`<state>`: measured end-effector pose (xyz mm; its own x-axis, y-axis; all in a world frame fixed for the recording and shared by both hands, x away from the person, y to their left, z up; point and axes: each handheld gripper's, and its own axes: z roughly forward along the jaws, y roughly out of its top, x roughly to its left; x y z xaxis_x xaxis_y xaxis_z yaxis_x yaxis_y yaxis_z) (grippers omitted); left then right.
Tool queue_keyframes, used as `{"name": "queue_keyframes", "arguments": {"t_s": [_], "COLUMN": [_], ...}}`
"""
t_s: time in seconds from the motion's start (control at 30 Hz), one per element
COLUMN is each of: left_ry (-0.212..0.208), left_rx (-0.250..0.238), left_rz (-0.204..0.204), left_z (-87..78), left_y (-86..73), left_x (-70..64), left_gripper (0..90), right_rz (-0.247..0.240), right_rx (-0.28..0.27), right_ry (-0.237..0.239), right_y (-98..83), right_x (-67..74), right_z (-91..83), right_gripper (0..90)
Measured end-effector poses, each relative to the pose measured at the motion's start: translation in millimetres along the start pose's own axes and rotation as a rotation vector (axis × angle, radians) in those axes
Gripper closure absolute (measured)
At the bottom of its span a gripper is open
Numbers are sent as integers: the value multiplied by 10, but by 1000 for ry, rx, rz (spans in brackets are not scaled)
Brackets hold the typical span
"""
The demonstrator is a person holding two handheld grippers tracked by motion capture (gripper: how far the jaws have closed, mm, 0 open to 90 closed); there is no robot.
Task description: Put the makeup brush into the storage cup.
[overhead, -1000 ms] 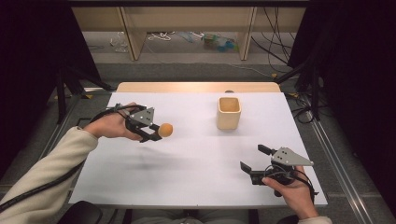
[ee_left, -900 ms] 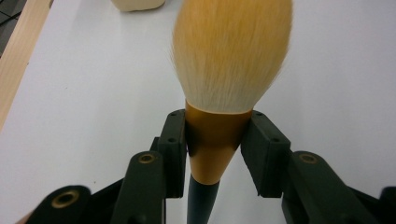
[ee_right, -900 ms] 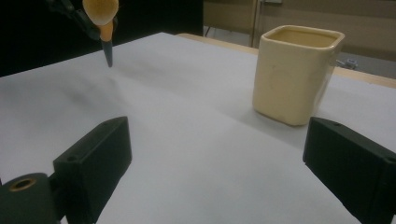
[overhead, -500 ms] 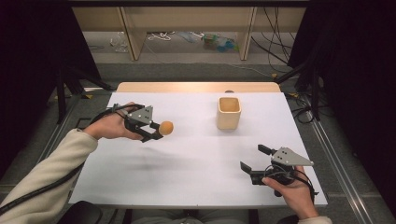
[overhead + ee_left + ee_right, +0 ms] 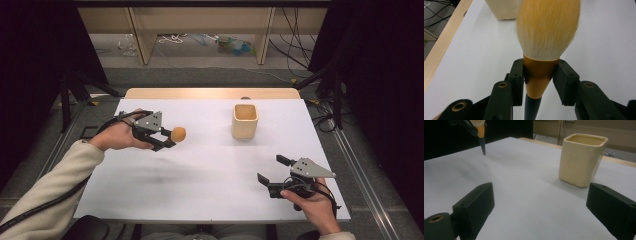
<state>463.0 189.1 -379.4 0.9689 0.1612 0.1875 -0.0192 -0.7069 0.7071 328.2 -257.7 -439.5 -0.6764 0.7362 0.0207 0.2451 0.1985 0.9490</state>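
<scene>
A makeup brush (image 5: 178,134) with a fluffy orange head, a copper ferrule and a dark handle is held above the left part of the table. My left gripper (image 5: 167,142) is shut on it. In the left gripper view the two pads clamp the ferrule of the brush (image 5: 547,27), and the bristles point away from the left gripper (image 5: 540,75). A cream square cup (image 5: 245,121) stands upright at the back, right of centre. My right gripper (image 5: 271,168) rests near the front right and is open, with nothing between its jaws. The right gripper view shows the cup (image 5: 581,160) ahead of it.
A white sheet (image 5: 200,190) covers the table, with a wooden strip (image 5: 210,93) along the far edge. The brush's handle tip (image 5: 483,150) hangs just above the sheet. Shelving and cables lie on the floor behind the table. Dark curtains flank both sides.
</scene>
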Motion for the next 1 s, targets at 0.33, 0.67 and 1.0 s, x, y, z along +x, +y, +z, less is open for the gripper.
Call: {"name": "queue_keyframes", "arguments": {"t_s": [0.33, 0.67, 1.0], "left_ry": [2, 14, 33], "left_rx": [-41, -84, -125], "left_rz": [-16, -34, -58], "left_z": [18, 52, 12], "left_y": [27, 54, 54], "left_x": [-5, -12, 4], "left_gripper": [621, 622, 622], "right_rz": [-2, 10, -1], "right_rx": [-1, 18, 18], "right_ry": [0, 7, -2], "right_y": [0, 2, 3], "right_x": [-2, 0, -6], "right_z": [-1, -14, -16], "right_gripper": [88, 88, 88]}}
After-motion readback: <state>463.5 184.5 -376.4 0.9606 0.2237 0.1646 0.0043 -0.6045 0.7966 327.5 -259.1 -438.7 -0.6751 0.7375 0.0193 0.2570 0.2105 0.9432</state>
